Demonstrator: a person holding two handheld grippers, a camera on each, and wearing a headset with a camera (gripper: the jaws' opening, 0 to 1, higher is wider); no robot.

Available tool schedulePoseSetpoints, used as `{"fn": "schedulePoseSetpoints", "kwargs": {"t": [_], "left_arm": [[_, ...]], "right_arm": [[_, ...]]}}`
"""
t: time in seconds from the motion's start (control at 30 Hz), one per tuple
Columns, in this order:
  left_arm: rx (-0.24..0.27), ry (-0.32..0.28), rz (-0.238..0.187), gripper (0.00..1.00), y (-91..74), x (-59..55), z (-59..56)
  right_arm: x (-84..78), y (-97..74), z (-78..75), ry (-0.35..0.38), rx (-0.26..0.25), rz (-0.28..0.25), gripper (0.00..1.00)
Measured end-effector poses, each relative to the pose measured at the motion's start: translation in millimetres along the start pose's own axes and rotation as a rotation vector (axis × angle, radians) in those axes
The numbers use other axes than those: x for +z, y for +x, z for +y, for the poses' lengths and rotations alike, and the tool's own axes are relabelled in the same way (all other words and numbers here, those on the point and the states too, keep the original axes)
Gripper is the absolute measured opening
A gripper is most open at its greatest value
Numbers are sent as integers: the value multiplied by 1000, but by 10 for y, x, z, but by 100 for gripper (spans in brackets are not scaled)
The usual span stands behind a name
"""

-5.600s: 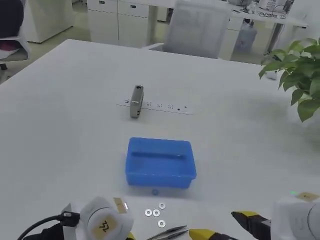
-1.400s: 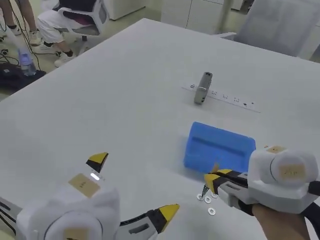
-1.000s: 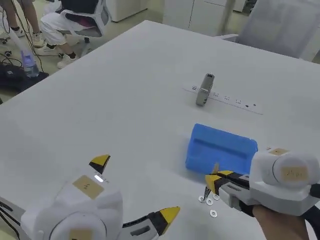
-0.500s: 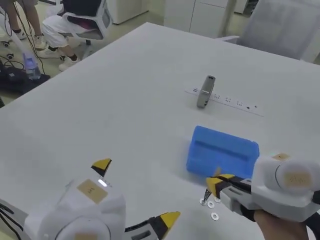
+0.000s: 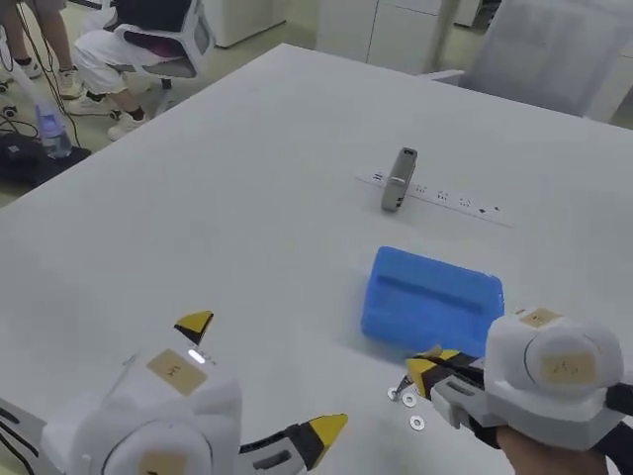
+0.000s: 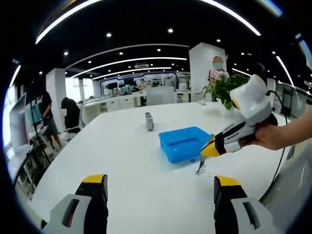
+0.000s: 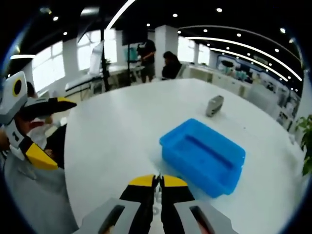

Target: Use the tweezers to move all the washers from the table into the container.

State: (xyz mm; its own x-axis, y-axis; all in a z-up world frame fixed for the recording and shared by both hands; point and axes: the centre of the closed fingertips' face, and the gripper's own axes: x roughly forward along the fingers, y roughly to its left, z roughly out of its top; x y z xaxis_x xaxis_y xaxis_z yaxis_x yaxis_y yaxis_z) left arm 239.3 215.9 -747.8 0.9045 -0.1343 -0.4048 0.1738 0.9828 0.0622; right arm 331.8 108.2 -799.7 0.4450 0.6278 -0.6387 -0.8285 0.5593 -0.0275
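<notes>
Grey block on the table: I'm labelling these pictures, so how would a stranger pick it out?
On the white table, look beyond the blue container to the flat white power strip. The grey block stands on one end of it, the only upright, dark thing on that strip.

container [image 5: 432, 297]: blue, rectangular, shallow; set open side up on the table [image 5: 247, 228].
washers [image 5: 408, 399]: small, silvery; laid flat and close together on the table, just beside the container's near wall.
tweezers [image 5: 403, 380]: dark, thin; clamped in the right gripper [image 5: 427, 361], tips pointed down among the washers.
</notes>
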Motion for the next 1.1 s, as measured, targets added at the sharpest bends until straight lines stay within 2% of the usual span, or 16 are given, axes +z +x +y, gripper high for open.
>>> {"fn": "schedulePoseSetpoints", "kwargs": {"t": [0.1, 0.2, 0.3, 0.37, 0.5, 0.67, 0.77, 0.87, 0.93, 1.03, 1.1], "left_arm": [[-2, 0, 5, 92, 2, -7, -3], [-4, 3, 6, 92, 3, -8, -8], [-12, 2, 4, 92, 1, -3, -24], [-19, -4, -10, 92, -4, 20, -35], [-30, -28, -26, 93, -11, 45, -36], [-26, -27, -23, 93, -5, 35, -31], [-24, -27, -19, 93, -2, 25, -26], [-31, -29, -17, 93, 1, 20, -36], [-35, -32, -20, 93, 1, 26, -43], [-31, -35, -16, 93, 0, 20, -34], [-30, -34, -12, 93, 1, 13, -33]], "right_arm": [[29, -5, -4, 29, 17, 4, 0], [93, -39, -35, 42, 20, -19, 0], [245, -103, -55, 59, 32, -50, 0], [320, -122, -64, 45, 43, -64, 0], [517, -183, -120, 4, 32, -103, 0], [724, -179, -235, -40, -3, -152, 0], [849, -133, -347, -48, -36, -180, 0], [933, -40, -434, -21, -60, -207, 0], [908, 65, -490, 3, -76, -200, 0], [832, 213, -510, 100, -60, -192, 0], [774, 301, -526, 131, -53, -176, 0]]}}
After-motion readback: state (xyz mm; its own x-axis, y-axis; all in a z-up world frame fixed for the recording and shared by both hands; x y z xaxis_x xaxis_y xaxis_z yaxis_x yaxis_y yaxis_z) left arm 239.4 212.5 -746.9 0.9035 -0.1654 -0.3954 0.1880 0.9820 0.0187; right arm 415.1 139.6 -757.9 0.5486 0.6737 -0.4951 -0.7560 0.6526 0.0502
